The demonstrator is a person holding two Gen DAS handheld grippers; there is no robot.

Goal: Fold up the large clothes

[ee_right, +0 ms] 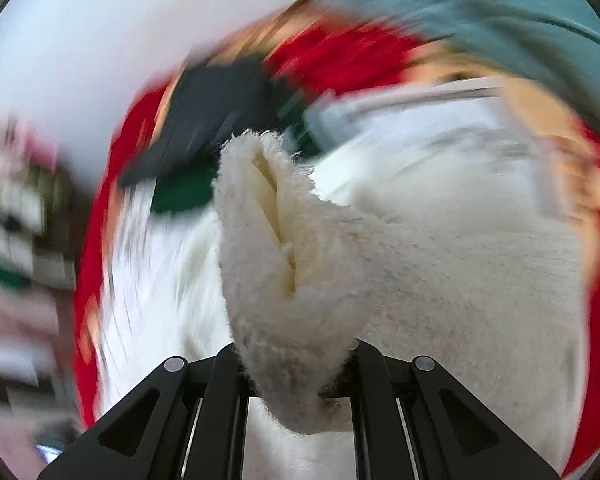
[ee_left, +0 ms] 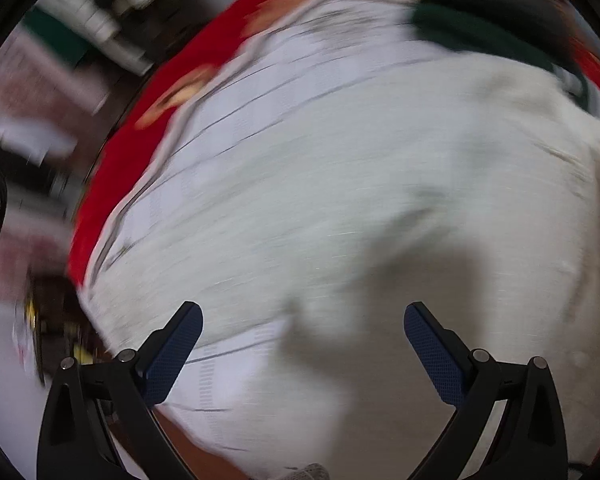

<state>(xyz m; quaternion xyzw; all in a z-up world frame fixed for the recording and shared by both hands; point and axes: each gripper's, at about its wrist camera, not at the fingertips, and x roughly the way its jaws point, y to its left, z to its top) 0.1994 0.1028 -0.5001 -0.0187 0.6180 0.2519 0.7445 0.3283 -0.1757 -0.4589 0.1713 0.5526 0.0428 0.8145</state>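
Right wrist view showed a cream fleecy garment bunched into a thick doubled edge that rose straight out of the right gripper, whose fingers were closed tight on the cloth. The rest of it trailed off to the right and down onto a white striped sheet. A hold on that edge was probably meant to let the layer be lifted and carried over for a fold. Heavy blur around it suggested the gripper was in quick motion.

Seen from the left wrist, the same garment lay spread over the white striped sheet, which covered a red patterned cloth. The left gripper hung above it with its blue padded fingers set wide apart and nothing between them, likely free to take another edge. Dark clothing lay at the far side; the room beyond was too smeared to read.
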